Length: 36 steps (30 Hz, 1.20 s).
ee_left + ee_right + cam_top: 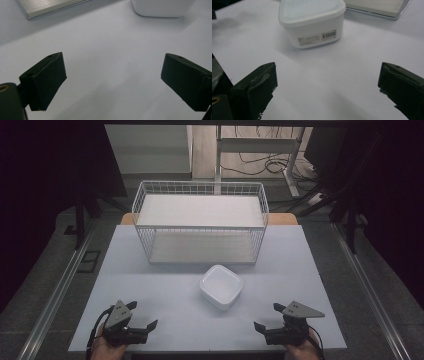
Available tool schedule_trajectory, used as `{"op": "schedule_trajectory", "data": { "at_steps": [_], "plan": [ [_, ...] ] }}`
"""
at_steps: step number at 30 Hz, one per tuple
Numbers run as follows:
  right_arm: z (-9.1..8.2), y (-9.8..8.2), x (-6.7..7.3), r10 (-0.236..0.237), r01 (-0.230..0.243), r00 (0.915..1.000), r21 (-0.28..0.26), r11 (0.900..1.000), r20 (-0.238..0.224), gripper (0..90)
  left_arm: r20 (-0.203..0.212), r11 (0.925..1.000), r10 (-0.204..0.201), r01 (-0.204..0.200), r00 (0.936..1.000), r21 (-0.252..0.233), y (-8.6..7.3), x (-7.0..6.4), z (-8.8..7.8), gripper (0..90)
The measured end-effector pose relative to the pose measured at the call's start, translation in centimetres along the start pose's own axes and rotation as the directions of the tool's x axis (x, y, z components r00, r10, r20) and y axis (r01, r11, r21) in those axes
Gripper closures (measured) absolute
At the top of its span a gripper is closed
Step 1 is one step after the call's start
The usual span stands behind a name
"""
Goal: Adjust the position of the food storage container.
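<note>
A white square lidded container sits on the white table, just in front of a white wire basket rack. In the right gripper view the container shows a barcode label on its side. My left gripper rests near the table's front left edge, open with nothing between its jaws. At the front right, my right gripper is also open and holds nothing. The container lies ahead of and between both grippers, apart from them.
The wire rack has two white shelves and stands at the back middle of the table. Its base edge shows at the top of the left gripper view. Dark floor, metal rails and cables lie around the table.
</note>
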State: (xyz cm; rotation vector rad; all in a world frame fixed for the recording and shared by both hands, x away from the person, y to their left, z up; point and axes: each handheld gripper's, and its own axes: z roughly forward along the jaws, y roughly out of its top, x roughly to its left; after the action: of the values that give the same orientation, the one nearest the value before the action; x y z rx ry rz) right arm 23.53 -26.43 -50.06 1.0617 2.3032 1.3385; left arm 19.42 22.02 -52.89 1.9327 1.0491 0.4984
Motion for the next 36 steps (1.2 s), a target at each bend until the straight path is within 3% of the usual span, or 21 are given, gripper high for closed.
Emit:
{"op": "schedule_trajectory", "data": {
  "at_steps": [7, 12, 16, 20, 25, 28, 36],
  "plan": [
    [0.4, -0.1, 0.1, 0.011, -0.011, 0.9999, 0.020, 1.000, 0.014, 1.1, 0.037, 0.9996, 0.000, 0.001, 0.9993, -0.026, -0.1, 0.1, 0.1, 4.8],
    [0.7, -0.1, 0.3, 0.011, -0.011, 0.9997, 0.041, 0.999, 0.020, 0.0, 0.051, 0.9998, -0.004, 0.003, 0.9987, 0.019, 0.1, -0.1, 0.3, 5.2],
    [0.8, 0.0, 0.5, 0.019, -0.021, 0.9994, 0.046, 0.999, 0.028, 0.0, 0.035, 0.9978, 0.004, -0.007, 0.9994, 0.066, 0.4, -0.4, 0.8, 1.0],
    [0.7, 0.3, 0.6, 0.042, -0.043, 0.9989, 0.042, 0.998, 0.021, 0.0, 0.089, 0.9979, -0.042, 0.037, 0.9951, 0.052, 0.9, 0.2, 0.9, 0.8],
    [1.1, 0.8, 0.8, 0.016, -0.017, 0.9996, 0.068, 0.998, 0.024, 4.0, 0.092, 0.9992, -0.025, 0.022, 0.9954, 0.034, 1.8, 0.6, 1.5, 9.7],
    [1.4, 1.1, 0.8, 0.008, -0.011, 0.9995, 0.082, 0.997, 0.031, 9.1, 0.119, 0.9998, -0.011, 0.009, 0.9928, 0.016, 2.4, 0.7, 2.1, 18.2],
    [1.9, 2.4, 0.4, 0.010, -0.013, 0.9994, 0.088, 0.996, 0.032, 32.8, 0.162, 0.9994, 0.034, -0.034, 0.9862, -0.004, 4.3, 0.6, 4.0, 37.8]
  ]
}}
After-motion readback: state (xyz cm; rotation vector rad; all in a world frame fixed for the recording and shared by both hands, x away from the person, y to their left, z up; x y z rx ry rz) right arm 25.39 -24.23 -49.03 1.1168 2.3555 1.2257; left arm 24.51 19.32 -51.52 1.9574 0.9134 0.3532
